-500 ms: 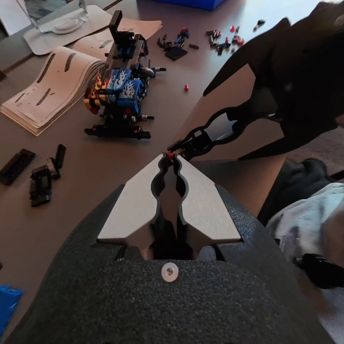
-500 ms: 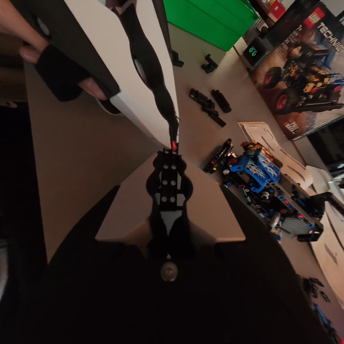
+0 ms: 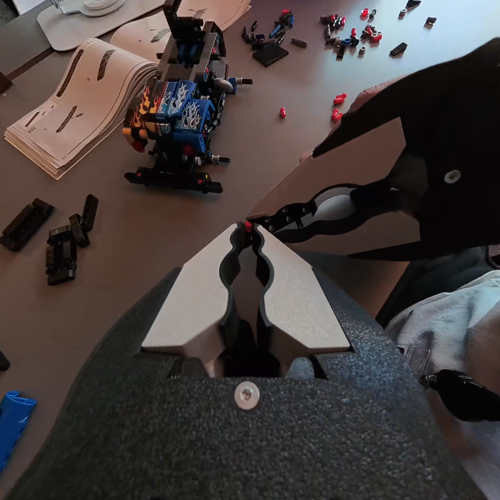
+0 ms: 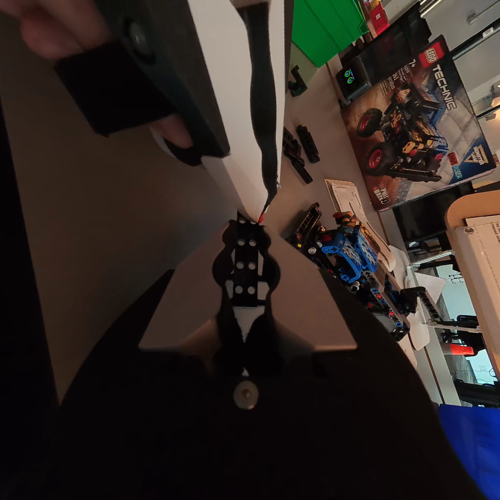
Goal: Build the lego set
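Red pin (image 3: 247, 225) sits pinched in the left claw (image 3: 246, 228), touching the black beam (image 4: 245, 266) the right claw (image 4: 246, 227) grips.

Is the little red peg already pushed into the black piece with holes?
Cannot tell. The red peg, pinched in the left gripper, sits right at the black piece's end hole, which hides the joint.

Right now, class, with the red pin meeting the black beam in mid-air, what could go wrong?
1. The red pin is pinched only at the very tips of the left tool; it could pop out and get lost among the loose red pieces.
2. The black beam in the right tool meets the pin at its end hole; a slight tilt may jam it.
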Demonstrator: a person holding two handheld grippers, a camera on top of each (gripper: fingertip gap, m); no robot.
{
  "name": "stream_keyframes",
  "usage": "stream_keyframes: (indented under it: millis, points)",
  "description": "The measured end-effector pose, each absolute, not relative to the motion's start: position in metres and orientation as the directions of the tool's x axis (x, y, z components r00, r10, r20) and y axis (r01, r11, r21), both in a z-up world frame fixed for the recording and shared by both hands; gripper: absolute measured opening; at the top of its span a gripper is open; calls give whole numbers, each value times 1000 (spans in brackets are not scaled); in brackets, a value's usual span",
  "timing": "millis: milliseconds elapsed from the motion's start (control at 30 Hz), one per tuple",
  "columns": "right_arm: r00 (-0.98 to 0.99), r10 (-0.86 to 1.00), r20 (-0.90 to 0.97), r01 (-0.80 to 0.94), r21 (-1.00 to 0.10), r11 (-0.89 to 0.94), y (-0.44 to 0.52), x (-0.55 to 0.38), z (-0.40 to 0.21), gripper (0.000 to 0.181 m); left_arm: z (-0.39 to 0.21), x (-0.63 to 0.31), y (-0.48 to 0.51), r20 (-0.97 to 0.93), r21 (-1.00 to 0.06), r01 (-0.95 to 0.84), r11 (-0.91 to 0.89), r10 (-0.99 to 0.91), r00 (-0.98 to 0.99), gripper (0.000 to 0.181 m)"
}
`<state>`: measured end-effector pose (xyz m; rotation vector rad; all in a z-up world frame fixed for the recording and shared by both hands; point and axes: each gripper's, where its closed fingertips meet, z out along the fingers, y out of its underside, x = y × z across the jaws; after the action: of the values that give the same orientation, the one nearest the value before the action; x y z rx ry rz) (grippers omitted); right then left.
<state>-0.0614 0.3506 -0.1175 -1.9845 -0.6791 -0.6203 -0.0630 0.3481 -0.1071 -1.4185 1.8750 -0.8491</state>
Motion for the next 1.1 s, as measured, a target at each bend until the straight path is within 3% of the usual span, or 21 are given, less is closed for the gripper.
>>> stream_keyframes:
  millis: [900,1100]
  points:
    - [607,173,776,758,-499,-421,353,-61,-114,14,-109,-65,348,55,-800,-599,35,-990,-132,4]
    - [683,154,714,686,-555,-471,352,-58,-122,14,-117,-61,348,103,-801,-598,-25,-990,-98,4]
